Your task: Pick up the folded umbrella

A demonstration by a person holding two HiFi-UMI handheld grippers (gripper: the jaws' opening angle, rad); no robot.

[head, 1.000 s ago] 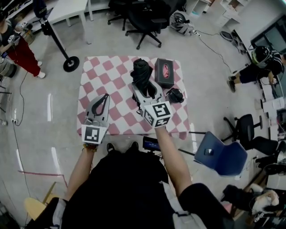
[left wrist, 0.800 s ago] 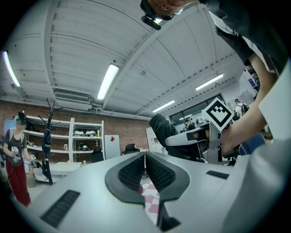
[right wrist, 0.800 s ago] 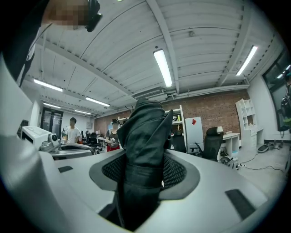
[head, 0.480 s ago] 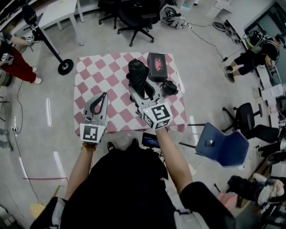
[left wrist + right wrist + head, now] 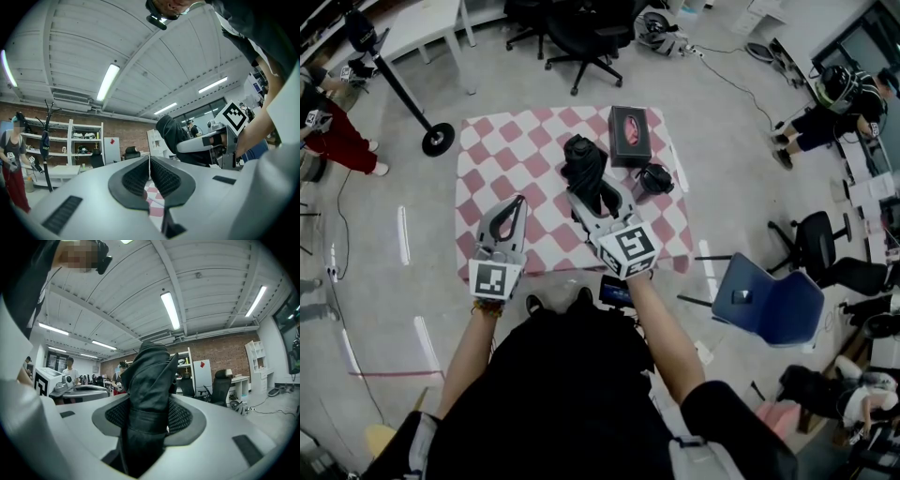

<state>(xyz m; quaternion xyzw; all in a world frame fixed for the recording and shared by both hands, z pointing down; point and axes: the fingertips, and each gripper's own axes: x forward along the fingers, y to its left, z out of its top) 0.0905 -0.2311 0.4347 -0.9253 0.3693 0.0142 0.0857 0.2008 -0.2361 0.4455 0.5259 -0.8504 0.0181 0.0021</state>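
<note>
We've got the right claw (image 5: 598, 199) clamped on the folded umbrella (image 5: 584, 165), and it's a firm grip. In the right gripper view the ribbed pads press on both sides of the black bundle (image 5: 149, 380), just about at the strap that wraps it. The fabric rises up and out past the claw (image 5: 149, 416), and the rest runs down between the jaws.

From the head view, the umbrella sits over the middle of the bench (image 5: 502, 150), above its pink and white checked cloth (image 5: 534, 141). The right claw reaches it from the near side. We can't tell whether its lower end touches the cloth.

Over on the left, the left claw (image 5: 520, 202) is clenched with nothing in it. In its own view the two dark pads meet along a thin line (image 5: 149, 161), with only a sliver of checked cloth showing beneath them. It hangs over the near left part of the bench, well apart from the umbrella. From there we see the umbrella (image 5: 174, 138) held in the other claw off to the right.

Behind the umbrella lies a black box (image 5: 630, 136) with a pinkish oval on top. A small dark item (image 5: 655, 178) sits just to its near right. A blue chair (image 5: 769, 305) stands on the floor off the bench's right side.
</note>
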